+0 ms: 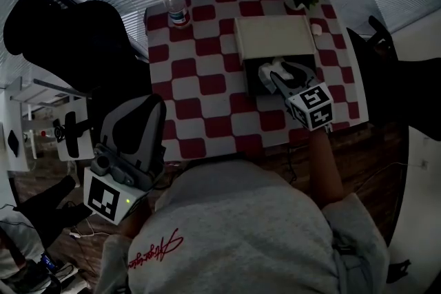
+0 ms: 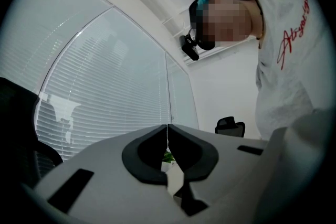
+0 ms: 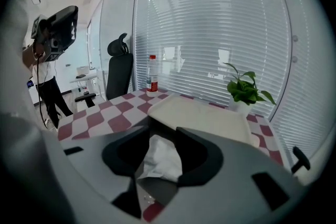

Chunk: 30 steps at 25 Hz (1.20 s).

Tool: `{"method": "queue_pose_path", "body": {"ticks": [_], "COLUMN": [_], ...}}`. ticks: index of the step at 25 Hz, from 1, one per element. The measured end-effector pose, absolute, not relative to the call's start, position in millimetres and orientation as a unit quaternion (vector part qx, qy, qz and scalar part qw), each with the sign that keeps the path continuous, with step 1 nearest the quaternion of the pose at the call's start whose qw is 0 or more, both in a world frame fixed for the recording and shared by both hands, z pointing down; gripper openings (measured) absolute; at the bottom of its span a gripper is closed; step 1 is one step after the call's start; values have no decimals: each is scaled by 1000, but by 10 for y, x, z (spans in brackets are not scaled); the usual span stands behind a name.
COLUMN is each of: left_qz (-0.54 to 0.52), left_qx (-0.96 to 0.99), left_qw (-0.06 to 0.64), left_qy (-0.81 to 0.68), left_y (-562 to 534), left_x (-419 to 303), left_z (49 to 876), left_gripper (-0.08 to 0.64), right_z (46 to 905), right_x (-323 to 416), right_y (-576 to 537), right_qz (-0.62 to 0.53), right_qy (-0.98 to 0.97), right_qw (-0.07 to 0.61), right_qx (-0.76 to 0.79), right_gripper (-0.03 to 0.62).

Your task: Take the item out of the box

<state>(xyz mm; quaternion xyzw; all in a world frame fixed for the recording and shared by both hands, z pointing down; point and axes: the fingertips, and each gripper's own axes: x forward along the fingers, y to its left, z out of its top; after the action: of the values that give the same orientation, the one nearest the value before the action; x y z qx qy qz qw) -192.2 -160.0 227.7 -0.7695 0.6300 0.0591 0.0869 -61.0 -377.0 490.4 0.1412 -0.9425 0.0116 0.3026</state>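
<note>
The right hand-held gripper (image 3: 160,159) is pinching a crumpled white item (image 3: 164,153) (soft, papery) over the dark rectangular box (image 1: 253,85) on the checkered table (image 1: 207,85) — the left hand-held gripper (image 2: 167,129) is hanging with jaws pressed together, empty.

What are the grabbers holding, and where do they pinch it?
The right gripper pinches a white crumpled item, squeezing its two sides between the jaws. The left gripper is shut with nothing in it.
</note>
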Motion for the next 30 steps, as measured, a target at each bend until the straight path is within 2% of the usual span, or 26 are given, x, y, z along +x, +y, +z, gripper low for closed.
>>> {"method": "queue_pose_path", "body": {"ticks": [30], "left_qz": [63], "left_qx": [-754], "left_qw": [87], "left_qy": [648], "left_y": [-1473], "left_x": [-2072], "left_z": [2258], "left_gripper": [17], "right_z": [5363], "right_x": [-617], "right_y": [-3867], "right_qz": [17], "right_qy": [-908], "right_qw": [404], "right_qx": [107], "right_gripper": [173]}}
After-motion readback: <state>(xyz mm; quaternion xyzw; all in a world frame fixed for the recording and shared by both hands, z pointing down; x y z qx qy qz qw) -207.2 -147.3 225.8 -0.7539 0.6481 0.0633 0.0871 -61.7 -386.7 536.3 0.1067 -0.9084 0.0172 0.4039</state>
